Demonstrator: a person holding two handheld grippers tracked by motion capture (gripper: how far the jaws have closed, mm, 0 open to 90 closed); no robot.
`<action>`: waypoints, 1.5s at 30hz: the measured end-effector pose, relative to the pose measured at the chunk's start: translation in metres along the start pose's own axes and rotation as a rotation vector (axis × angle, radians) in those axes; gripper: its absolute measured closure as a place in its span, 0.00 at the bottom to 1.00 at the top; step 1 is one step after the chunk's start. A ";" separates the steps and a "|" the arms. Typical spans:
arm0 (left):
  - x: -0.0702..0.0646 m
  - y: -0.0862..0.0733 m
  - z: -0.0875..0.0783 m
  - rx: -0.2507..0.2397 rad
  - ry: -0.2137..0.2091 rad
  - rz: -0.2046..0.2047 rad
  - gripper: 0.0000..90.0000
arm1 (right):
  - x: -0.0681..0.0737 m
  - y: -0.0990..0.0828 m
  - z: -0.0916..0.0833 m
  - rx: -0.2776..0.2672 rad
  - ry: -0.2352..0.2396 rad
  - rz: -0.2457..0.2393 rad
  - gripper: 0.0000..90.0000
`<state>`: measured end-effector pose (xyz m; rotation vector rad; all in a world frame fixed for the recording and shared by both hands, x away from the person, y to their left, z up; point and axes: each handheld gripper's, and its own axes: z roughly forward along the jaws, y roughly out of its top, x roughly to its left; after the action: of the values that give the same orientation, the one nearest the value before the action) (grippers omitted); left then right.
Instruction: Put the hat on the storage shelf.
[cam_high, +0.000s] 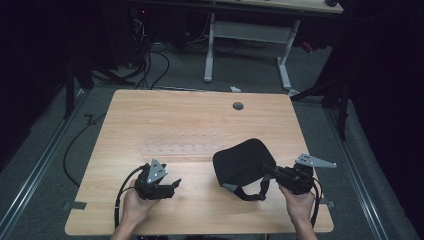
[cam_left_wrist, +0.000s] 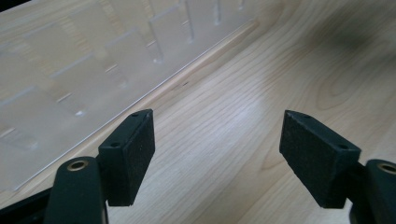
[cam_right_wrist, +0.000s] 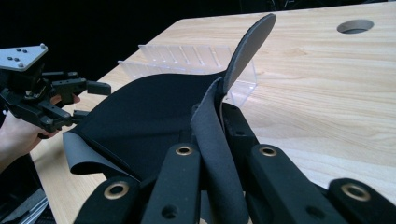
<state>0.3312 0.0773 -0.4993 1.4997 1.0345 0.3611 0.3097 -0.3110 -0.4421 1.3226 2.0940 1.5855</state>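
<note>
Right gripper (cam_right_wrist: 219, 140) clamps the black mask's (cam_high: 240, 162) edge, lifting it off the surface (cam_high: 200, 120); left gripper (cam_left_wrist: 217, 154) waits open, empty.

Both forearms are bare, no sleeves showing. The left tool (cam_high: 176, 185) is matte black, topped at 12 o'clock by a grey three-cornered plate studded with small dark screws, and a black cable loops from it toward 7 o'clock. Its pads (cam_left_wrist: 133, 156) are rough black foam blocks on arms with brass-ringed holes. The right tool (cam_high: 267, 169) is built alike: black body, grey plate, black cable trailing toward 5 o'clock.
</note>
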 end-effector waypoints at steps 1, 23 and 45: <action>-0.002 0.002 -0.001 -0.001 -0.007 0.003 0.30 | 0.002 0.001 0.000 0.002 0.002 0.000 0.95; -0.045 0.017 -0.005 -0.024 -0.166 0.023 0.30 | 0.026 0.010 0.023 0.056 0.047 -0.033 0.95; -0.055 0.012 0.000 -0.012 -0.199 0.031 0.31 | 0.037 0.008 0.035 0.094 0.086 -0.052 0.95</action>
<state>0.3055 0.0365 -0.4697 1.5094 0.8513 0.2337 0.3144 -0.2600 -0.4374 1.2390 2.2608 1.5666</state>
